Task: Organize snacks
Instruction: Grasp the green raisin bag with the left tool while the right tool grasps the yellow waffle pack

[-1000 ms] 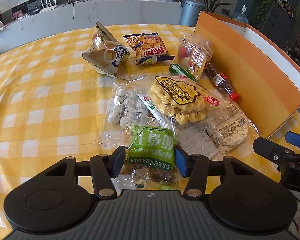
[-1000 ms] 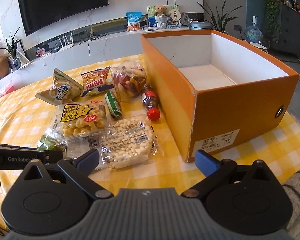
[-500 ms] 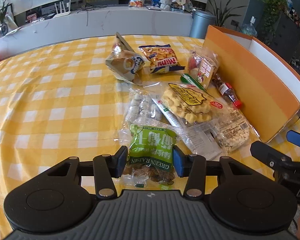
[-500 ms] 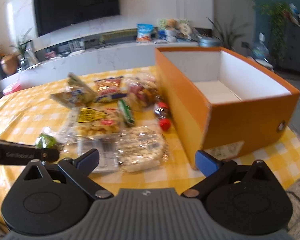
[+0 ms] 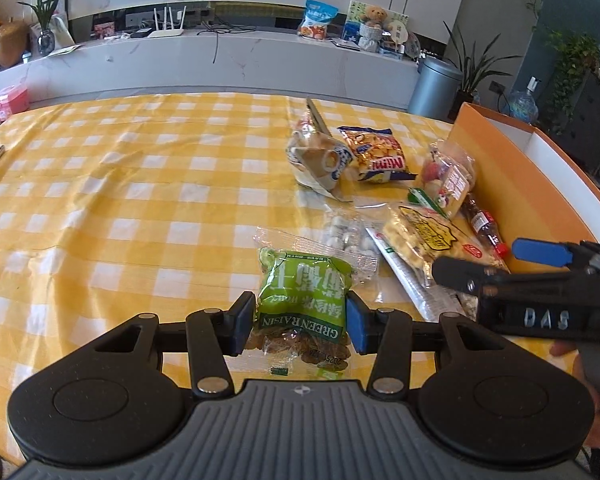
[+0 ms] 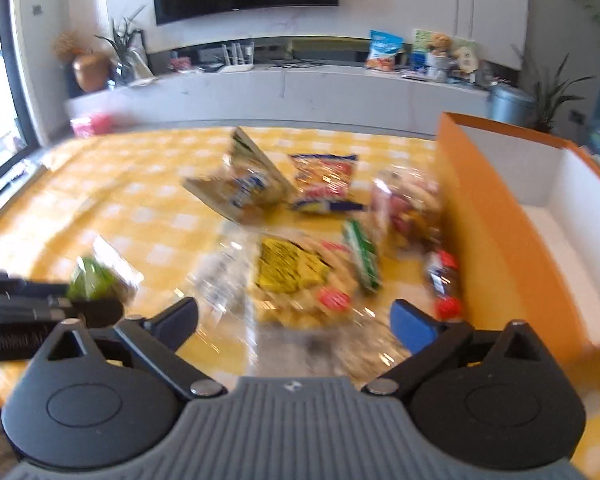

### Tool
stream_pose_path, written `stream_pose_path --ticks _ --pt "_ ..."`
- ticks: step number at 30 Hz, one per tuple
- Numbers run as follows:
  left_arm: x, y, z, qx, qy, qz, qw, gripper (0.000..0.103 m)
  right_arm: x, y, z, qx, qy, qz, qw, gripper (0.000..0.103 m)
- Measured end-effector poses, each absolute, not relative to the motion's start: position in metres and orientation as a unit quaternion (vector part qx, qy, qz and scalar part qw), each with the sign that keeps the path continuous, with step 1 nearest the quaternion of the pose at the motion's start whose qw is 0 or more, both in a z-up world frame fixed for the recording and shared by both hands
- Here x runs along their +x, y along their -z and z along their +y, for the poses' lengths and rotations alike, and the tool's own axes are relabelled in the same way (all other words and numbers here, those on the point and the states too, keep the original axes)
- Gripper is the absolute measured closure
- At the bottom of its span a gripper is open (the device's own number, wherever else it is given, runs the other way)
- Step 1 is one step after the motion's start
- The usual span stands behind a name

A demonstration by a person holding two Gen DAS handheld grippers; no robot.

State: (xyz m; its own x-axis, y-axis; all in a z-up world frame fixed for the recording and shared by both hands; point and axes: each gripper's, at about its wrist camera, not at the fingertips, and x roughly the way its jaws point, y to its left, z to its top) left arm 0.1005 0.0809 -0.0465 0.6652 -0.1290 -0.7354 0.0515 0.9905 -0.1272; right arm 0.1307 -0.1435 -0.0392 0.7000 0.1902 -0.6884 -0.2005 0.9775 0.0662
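Since a second ago the left gripper (image 5: 300, 322) has carried the green raisin bag (image 5: 302, 300) up and away from the snack pile toward the open middle of the table (image 5: 100, 200); the right gripper (image 6: 294, 320) has swung left from the box's near corner to over the pile, and its view is smeared. Left jaws are closed on the bag's lower half, pads pressing both sides, bag upright between them and seemingly clear of the cloth. Right jaws stand wide open with nothing between them. Step in hand, as I judge it: carry the raisin bag across to the orange box (image 5: 512, 184) at the right edge of the table and let it go inside. To do it well: keep the squeeze steady, since the bag is soft and its top flops; lift high enough to clear the box wall before opening. In the way: the right gripper hangs between the bag and the box in the left view, so it should clear off or the left should pass behind it. The pile lies just beside the box's left wall: yellow biscuit pack (image 5: 428, 236), clear pack of white candies (image 5: 346, 238), red-capped bottle (image 5: 486, 228), Mimi chip bag (image 5: 376, 154). The box floor that shows is bare.
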Motion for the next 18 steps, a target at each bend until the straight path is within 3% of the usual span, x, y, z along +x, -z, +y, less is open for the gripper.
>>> stream_pose_path --ticks 13,15,16,18 --pt "0.100 0.049 0.095 -0.064 0.031 0.396 0.915 0.049 0.197 0.074 -0.131 0.015 -0.096 0.440 0.893 0.003" --pt "0.100 0.050 0.094 -0.063 0.039 0.397 0.915 0.049 0.201 0.081 -0.131 0.012 -0.095 0.446 0.890 0.008" --pt "0.100 0.051 0.094 -0.062 0.041 0.397 0.915 0.049 0.202 0.084 -0.131 0.012 -0.095 0.449 0.889 0.016" --pt "0.101 0.052 0.091 -0.058 0.042 0.399 0.914 0.049 0.199 0.084 -0.132 0.003 -0.089 0.440 0.893 0.022"
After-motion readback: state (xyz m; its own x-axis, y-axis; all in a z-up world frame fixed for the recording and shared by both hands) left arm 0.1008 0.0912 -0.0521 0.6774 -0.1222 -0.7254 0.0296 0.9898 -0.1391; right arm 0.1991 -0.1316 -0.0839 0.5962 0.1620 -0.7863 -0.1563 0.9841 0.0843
